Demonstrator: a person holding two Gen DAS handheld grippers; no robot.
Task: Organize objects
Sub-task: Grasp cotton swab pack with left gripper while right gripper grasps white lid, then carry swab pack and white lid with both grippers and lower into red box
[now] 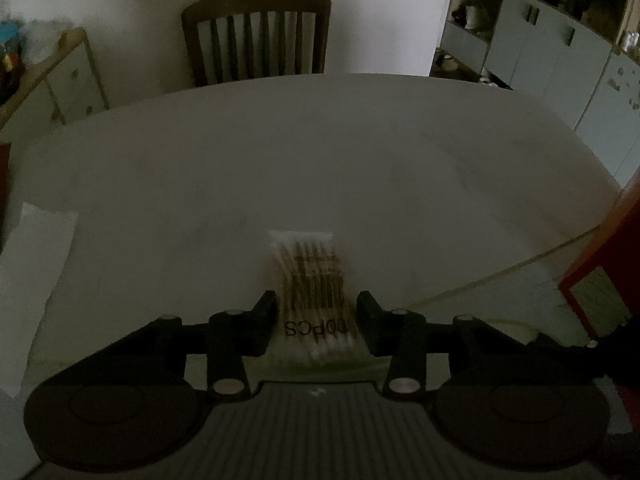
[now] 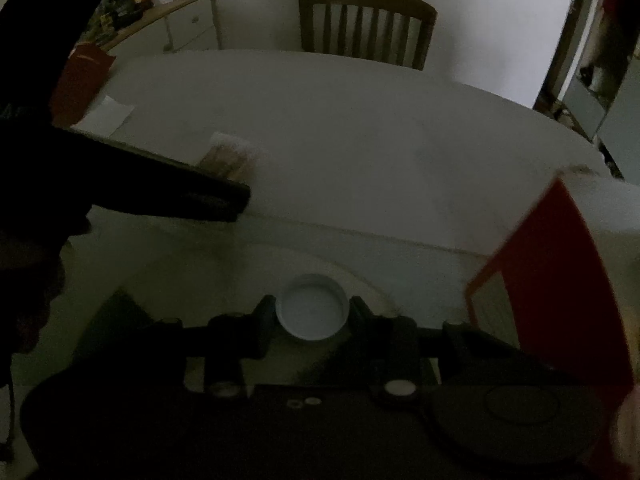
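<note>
A clear pack of cotton swabs (image 1: 314,292), printed with black letters, sits between the fingers of my left gripper (image 1: 316,310), which press on both of its sides just above the white table (image 1: 320,152). The right wrist view shows the same pack (image 2: 232,156) beyond the dark body of the left gripper (image 2: 192,196). My right gripper (image 2: 313,314) is shut on a round white cap (image 2: 312,310), hollow side up, above a pale surface bordered by a straight edge. The light is dim.
A red box flap (image 2: 548,264) rises close on the right, also seen at the right edge as a red flap (image 1: 600,256). A white paper (image 1: 36,264) lies at left. A wooden chair (image 1: 256,36) stands behind the table, with a cluttered sideboard (image 2: 160,20) at left.
</note>
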